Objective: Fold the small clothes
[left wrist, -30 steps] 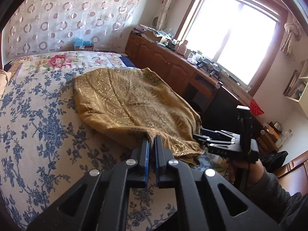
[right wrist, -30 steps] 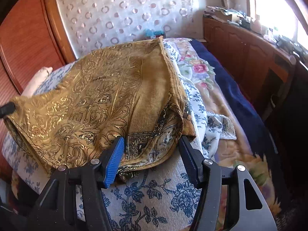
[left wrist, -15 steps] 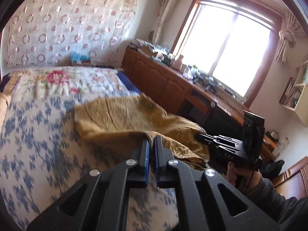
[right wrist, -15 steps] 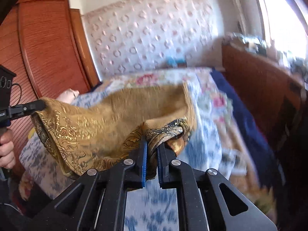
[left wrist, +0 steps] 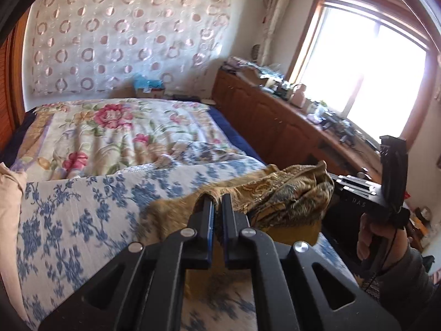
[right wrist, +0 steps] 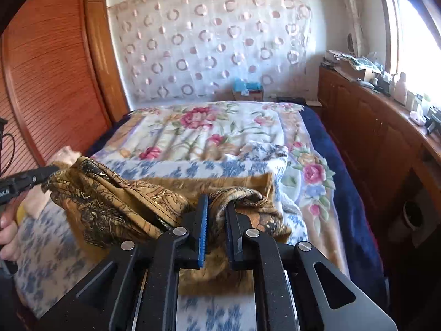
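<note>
A gold patterned cloth (left wrist: 286, 193) hangs lifted above the bed, stretched between both grippers, its lower part trailing on the blue-flowered sheet (left wrist: 69, 209). My left gripper (left wrist: 216, 201) is shut on one edge of the cloth. My right gripper (right wrist: 216, 202) is shut on the other bunched edge of the cloth (right wrist: 115, 198). The right gripper shows in the left wrist view (left wrist: 335, 179) at the cloth's right end, and the left gripper shows in the right wrist view (right wrist: 51, 170) at the cloth's left end.
A flowered quilt (right wrist: 209, 127) covers the far half of the bed. A wooden cabinet (right wrist: 380, 138) with clutter runs along the right under the window. A wooden wardrobe (right wrist: 49, 69) stands on the left. A pillow (left wrist: 9, 193) lies at the bed's left edge.
The right gripper closed on the cloth's edge. Both grippers then lifted the cloth off the bed and pulled it toward the near edge, so it now hangs bunched between them.
</note>
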Action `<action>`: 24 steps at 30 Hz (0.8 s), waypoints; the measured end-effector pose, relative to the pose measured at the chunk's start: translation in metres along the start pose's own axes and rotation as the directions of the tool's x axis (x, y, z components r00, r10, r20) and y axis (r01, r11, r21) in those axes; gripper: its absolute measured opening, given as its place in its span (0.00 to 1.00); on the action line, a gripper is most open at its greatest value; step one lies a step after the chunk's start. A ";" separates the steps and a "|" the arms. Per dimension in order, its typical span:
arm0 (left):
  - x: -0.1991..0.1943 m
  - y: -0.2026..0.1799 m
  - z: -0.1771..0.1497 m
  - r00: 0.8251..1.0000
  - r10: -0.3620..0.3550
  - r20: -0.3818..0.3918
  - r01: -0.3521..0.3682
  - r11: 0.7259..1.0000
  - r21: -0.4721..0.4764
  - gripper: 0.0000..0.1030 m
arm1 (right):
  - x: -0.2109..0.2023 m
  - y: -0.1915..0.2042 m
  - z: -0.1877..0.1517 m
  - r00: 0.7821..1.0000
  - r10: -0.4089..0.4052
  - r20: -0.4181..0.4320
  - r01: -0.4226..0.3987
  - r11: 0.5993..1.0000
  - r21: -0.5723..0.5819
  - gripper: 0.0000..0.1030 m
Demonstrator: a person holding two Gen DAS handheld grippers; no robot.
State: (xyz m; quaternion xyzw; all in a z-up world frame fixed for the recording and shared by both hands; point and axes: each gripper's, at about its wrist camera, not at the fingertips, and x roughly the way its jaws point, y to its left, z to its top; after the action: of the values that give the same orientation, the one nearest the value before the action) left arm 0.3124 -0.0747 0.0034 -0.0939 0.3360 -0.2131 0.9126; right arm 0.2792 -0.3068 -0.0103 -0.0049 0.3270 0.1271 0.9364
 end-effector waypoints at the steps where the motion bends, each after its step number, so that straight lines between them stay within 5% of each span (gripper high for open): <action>1: 0.006 0.003 0.001 1.000 0.005 -0.008 -0.005 1.000 -0.002 0.02 | 0.007 -0.002 0.004 1.000 -0.017 0.001 0.017 1.000 0.005 0.11; 6: 0.039 0.019 0.004 0.998 0.012 -0.067 -0.011 1.000 0.015 0.02 | 0.022 -0.007 0.019 0.994 -0.085 0.070 0.087 0.996 -0.029 0.20; 12: 0.040 0.029 0.003 0.994 0.069 -0.082 -0.063 0.995 0.073 0.08 | 0.014 -0.014 0.001 0.996 -0.041 0.084 0.050 0.993 -0.110 0.41; 21: 0.036 0.033 -0.015 0.991 0.026 -0.132 -0.018 0.998 0.059 0.10 | 0.072 -0.039 -0.029 0.981 -0.095 -0.169 0.072 0.988 -0.139 0.45; 24: 0.047 0.028 -0.021 0.986 0.030 -0.164 -0.019 0.997 0.069 0.10 | 0.080 -0.045 -0.030 0.983 -0.027 -0.184 0.009 0.995 -0.100 0.44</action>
State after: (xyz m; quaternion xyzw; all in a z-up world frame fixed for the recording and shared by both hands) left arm 0.3405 -0.0713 -0.0482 -0.0413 0.4042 -0.2199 0.8869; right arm 0.3319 -0.3341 -0.0860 -0.0658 0.4056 0.1337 0.9018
